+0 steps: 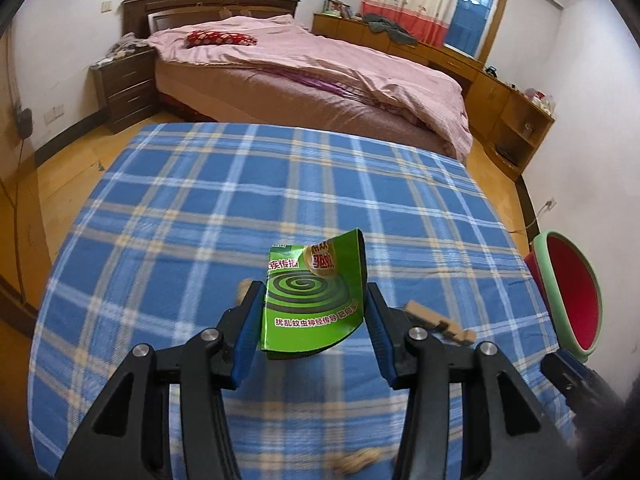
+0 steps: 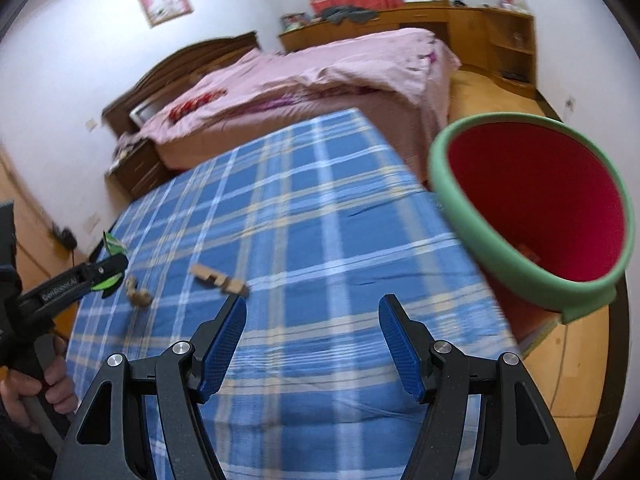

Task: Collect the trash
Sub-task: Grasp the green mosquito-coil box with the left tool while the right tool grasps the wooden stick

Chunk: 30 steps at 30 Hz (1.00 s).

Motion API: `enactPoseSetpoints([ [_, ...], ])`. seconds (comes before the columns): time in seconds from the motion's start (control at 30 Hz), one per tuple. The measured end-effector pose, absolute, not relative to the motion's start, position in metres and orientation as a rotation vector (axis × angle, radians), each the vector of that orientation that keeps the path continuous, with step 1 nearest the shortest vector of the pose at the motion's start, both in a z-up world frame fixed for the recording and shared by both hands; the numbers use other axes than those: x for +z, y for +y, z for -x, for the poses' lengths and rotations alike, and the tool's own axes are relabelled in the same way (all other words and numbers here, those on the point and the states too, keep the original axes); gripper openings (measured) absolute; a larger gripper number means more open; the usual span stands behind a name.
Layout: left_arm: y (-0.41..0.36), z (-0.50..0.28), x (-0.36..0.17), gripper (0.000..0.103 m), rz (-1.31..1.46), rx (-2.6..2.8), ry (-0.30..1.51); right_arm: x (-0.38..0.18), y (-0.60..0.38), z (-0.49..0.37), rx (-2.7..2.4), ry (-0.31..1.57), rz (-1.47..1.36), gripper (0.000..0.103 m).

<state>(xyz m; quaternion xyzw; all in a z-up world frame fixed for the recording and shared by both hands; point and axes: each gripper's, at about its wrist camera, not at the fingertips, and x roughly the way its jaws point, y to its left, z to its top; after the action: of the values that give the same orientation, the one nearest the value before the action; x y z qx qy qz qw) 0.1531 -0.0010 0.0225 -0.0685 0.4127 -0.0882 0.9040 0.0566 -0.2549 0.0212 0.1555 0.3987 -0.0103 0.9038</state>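
Left wrist view
Left gripper (image 1: 314, 312): we see its blue pads closed against the two side edges of a green mosquito-coil box piece (image 1: 314, 300), which stands upright and curled between them, lifted above the cloth.
Surface: a blue plaid cloth (image 1: 200, 208) covers the table under us.
Wooden pieces: one notched wooden block (image 1: 440, 322) lies on the cloth just right of the gripper; a blurred one (image 1: 358, 460) shows at the lower edge, another peeks out behind the left finger.
Bin: a red bin with a green rim (image 1: 572, 292) sits off the right edge of the table.
Background: a bed with a pink cover (image 1: 320, 76) lies beyond the table.

Right wrist view
Right gripper (image 2: 312, 340): we see the jaws spread wide, nothing between them, above the plaid cloth (image 2: 320, 208).
Bin: the red bin (image 2: 532, 208) is near, up and to the right, its mouth tilted toward us; something small lies inside.
Left gripper (image 2: 108, 272): at the far left, clamping the green box piece (image 2: 114, 246).
Wooden pieces: the notched block (image 2: 218, 280) and a small blurred piece (image 2: 138, 292) lie on the cloth between the two grippers.
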Motion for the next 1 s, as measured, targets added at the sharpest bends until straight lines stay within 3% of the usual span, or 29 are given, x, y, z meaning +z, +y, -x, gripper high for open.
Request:
enactPoseSetpoints([
  [0.37,0.044,-0.152,0.012,0.05,0.212,-0.138,0.853,-0.003,-0.208,-0.098,-0.005,0.931,-0.16,0.07],
  [0.8,0.069,-0.158,-0.001,0.05,0.271,-0.12,0.872,-0.013,-0.204,-0.142,-0.11,0.927,-0.024,0.07],
  [1.0,0.073,-0.16,-0.005,0.05,0.283,-0.115,0.878,-0.009,-0.212,-0.148,-0.074,0.925,-0.104,0.07],
])
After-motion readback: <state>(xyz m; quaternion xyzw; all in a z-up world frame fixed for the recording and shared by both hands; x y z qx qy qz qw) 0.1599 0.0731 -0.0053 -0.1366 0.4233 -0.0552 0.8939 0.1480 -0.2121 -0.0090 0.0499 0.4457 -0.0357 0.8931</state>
